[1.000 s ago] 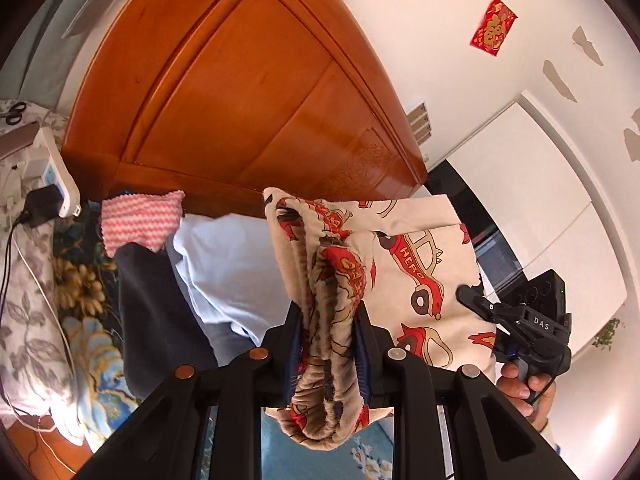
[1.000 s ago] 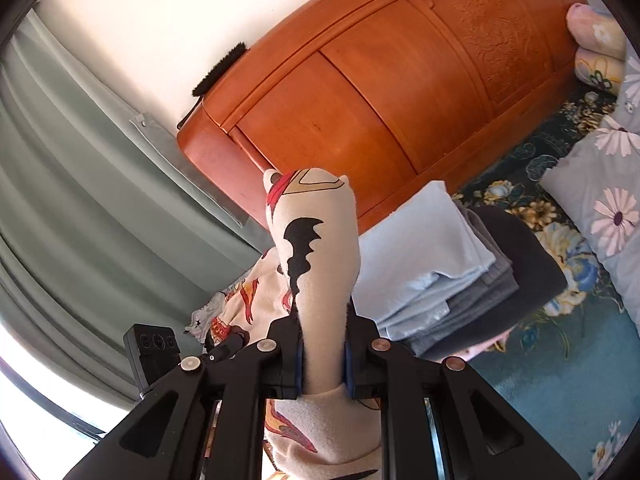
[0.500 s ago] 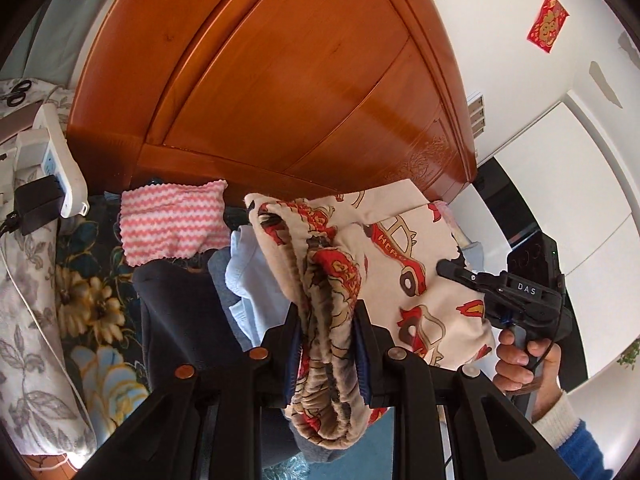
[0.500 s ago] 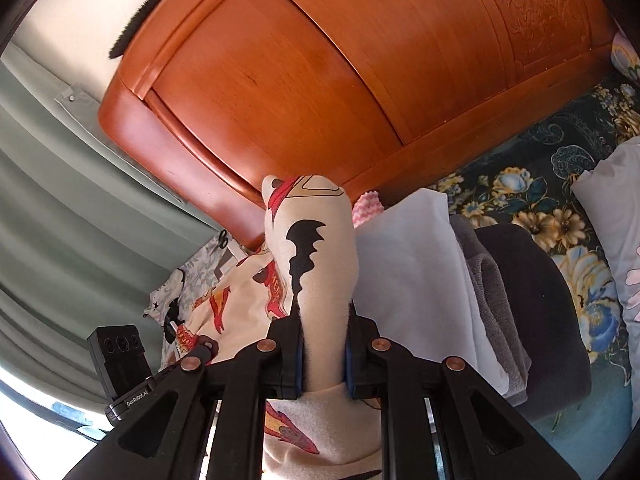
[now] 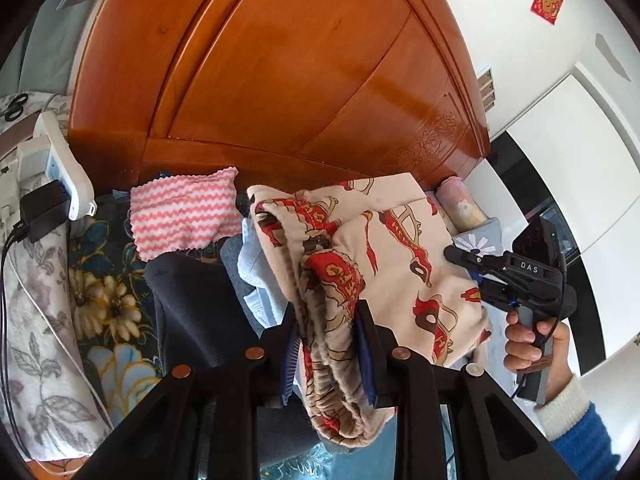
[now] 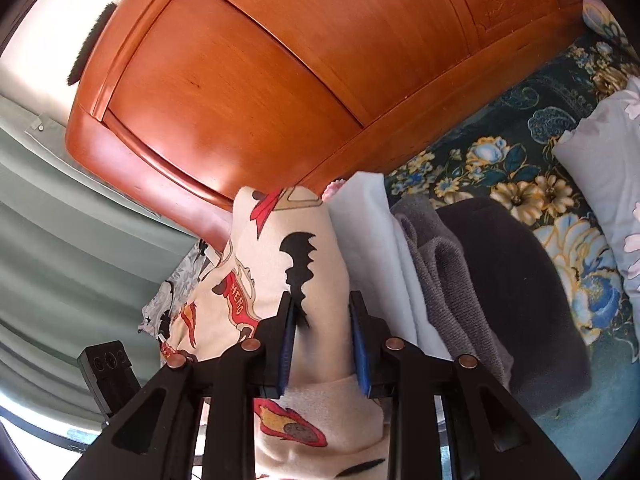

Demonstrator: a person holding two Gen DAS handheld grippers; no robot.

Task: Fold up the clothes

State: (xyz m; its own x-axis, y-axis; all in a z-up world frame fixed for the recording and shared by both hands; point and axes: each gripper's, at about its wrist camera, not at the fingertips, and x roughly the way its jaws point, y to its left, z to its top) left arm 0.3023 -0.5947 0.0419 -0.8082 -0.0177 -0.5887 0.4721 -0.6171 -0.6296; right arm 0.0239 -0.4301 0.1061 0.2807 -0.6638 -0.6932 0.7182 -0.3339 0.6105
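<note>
Currently both claws clamped on the printed garment (image 5: 400,264): left claw (image 5: 328,344) on its bunched ribbed edge, right claw (image 6: 320,332) on a folded cream section with a bat print. Held above the stack of folded clothes (image 6: 440,264) on the floral bed (image 6: 500,176), close to the wooden headboard (image 5: 300,72). Pink zigzag cloth (image 5: 180,212) lying just behind the stack, against the headboard.

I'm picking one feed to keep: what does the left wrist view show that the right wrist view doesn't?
Only the left wrist view shows the pink zigzag cloth, power strip and the right gripper from outside. Only the right shows the green curtain and grey towel. Both share the cartoon-print garment, headboard and folded pile.
</note>
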